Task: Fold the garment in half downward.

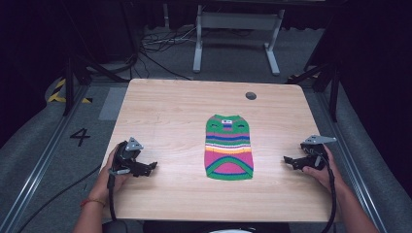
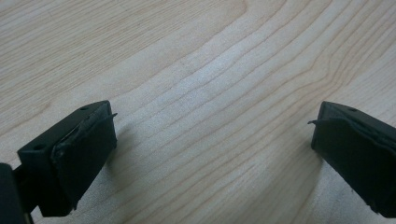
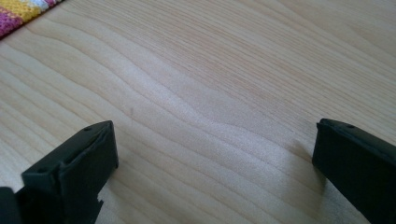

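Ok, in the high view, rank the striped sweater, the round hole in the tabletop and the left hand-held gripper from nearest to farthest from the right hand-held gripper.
From the right hand-held gripper:
1. Striped sweater, mid-table, to its left.
2. Round hole, near the far edge.
3. Left hand-held gripper, across the table at the left edge.

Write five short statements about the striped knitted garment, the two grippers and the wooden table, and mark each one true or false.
1. The small striped knitted garment lies flat on the light wooden table. True.
2. The left gripper is shut on the garment. False: its jaws stand wide apart over bare wood, well to the garment's left.
3. The right gripper is open, with nothing between its jaws. True.
4. The garment is plain grey. False: it has green, pink, yellow, blue and white stripes.
5. A small round dark hole sits in the tabletop beyond the garment, near the far edge. True.
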Tool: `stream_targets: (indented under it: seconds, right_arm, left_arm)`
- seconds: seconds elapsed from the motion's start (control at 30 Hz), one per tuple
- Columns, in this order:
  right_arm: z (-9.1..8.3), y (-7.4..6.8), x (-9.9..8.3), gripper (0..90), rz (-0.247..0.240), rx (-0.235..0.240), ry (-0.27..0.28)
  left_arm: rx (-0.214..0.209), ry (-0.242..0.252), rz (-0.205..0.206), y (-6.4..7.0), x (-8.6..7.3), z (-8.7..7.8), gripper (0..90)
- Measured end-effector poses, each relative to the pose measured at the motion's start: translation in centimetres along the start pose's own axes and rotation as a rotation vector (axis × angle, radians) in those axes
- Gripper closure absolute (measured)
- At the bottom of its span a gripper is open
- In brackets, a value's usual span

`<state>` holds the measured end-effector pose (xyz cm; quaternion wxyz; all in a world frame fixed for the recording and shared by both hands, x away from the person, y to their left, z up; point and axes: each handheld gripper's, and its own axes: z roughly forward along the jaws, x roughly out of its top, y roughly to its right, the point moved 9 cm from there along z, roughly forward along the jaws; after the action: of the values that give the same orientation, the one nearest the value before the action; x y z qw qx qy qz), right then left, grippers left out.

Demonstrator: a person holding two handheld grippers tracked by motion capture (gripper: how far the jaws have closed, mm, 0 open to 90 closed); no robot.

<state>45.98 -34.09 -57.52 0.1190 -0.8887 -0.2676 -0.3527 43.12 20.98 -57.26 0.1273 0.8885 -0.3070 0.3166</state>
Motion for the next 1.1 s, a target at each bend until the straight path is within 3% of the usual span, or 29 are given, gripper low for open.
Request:
stream_targets:
  seconds: [0.4,0.53,0.6,0.67,0.7,0.77,0.83,0.9,1.1]
  right_arm:
    - [-0.4,0.4,0.0,8.5,0.031,-0.023,0.022]
    - [-0.8,0.5,0.1,20.5,0.040,-0.008,0.027]
    - [-0.9,0.5,0.1,21.0,0.037,-0.009,0.031]
    - [-1.2,0.3,0.3,19.9,0.029,-0.005,0.034]
    - [-1.4,0.3,0.4,20.6,0.018,-0.008,0.036]
    - [-1.6,0.0,0.8,24.1,0.001,-0.002,0.050]
    - [-1.7,-0.2,1.1,25.1,-0.013,-0.001,0.055]
    - [-1.9,-0.5,1.7,27.1,-0.004,0.012,0.058]
    - [-2.6,-1.1,4.3,32.5,-0.027,0.027,0.098]
  left_arm:
    - [-0.005,0.007,0.010,-0.1,-0.2,-0.3,1.2]
    - [-0.033,0.015,0.037,0.1,-0.2,-0.4,6.6]
    - [-0.040,0.015,0.042,0.2,-0.1,-0.4,7.1]
    - [-0.041,0.034,0.033,0.2,0.3,-0.4,16.7]
    - [-0.048,0.034,0.052,0.2,0.5,-0.4,20.5]
    - [-0.037,0.035,0.052,0.2,0.8,-0.1,20.1]
    - [-0.054,0.016,0.051,0.4,1.2,0.1,21.3]
    - [-0.071,0.030,0.053,0.8,2.0,0.1,22.2]
    - [-0.082,0.023,0.100,1.5,3.8,0.4,24.3]
